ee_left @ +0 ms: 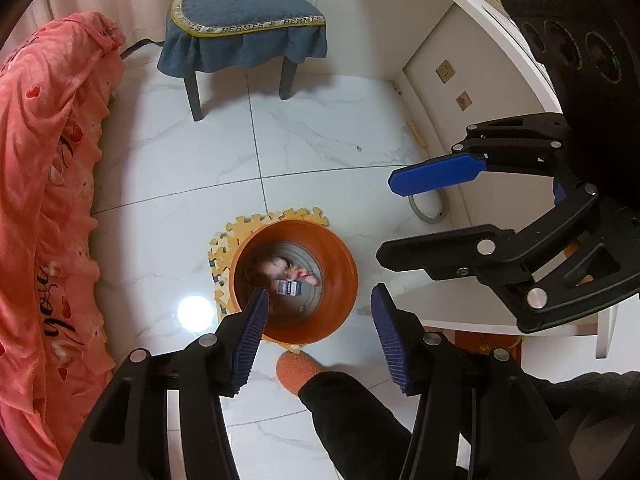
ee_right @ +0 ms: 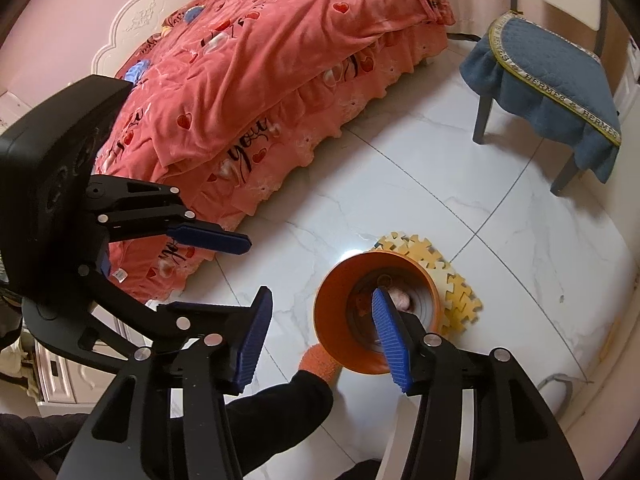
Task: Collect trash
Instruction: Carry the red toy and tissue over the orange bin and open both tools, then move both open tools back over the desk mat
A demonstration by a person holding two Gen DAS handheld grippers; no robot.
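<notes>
Both tongs are spread wide with nothing between the pads. Left tongs [ee_left: 320, 332] hang directly over the orange bin [ee_left: 295, 280], pointing straight down into it; right tongs [ee_right: 320, 332] sit just beside, angled so one pad overlaps the bin [ee_right: 376, 312] mouth in the right wrist view. My read: empty jaws above the bin means a drop is done, or this is a check before the next pickup.

Trash is inside the bin: a small printed packet [ee_left: 291, 288] lying at the bottom, plus a pinkish crumpled wad [ee_left: 276, 266] behind it. Red bit next to the wad, can't identify it.

Bin stands on yellow foam puzzle mats [ee_left: 256, 226] on the white marble floor [ee_left: 320, 140], probably to keep it from sliding or scratching the tile. Operator's foot in an orange sock [ee_left: 298, 372] is right at the bin's base, touching or nearly so, can't say which.

Bed with the coral heart-print cover [ee_right: 260, 80] is to one side, chair with a blue seat cover [ee_left: 244, 20] is well apart, white worktop [ee_left: 480, 12] is off to the right.

Hidden: bin bottom partly blocked by the right tongs' pad in the right view; contents blurred. Worktop surface is cut off at the frame edge, items there unreadable. No loose trash visible on the floor; under the bed is not in view.
</notes>
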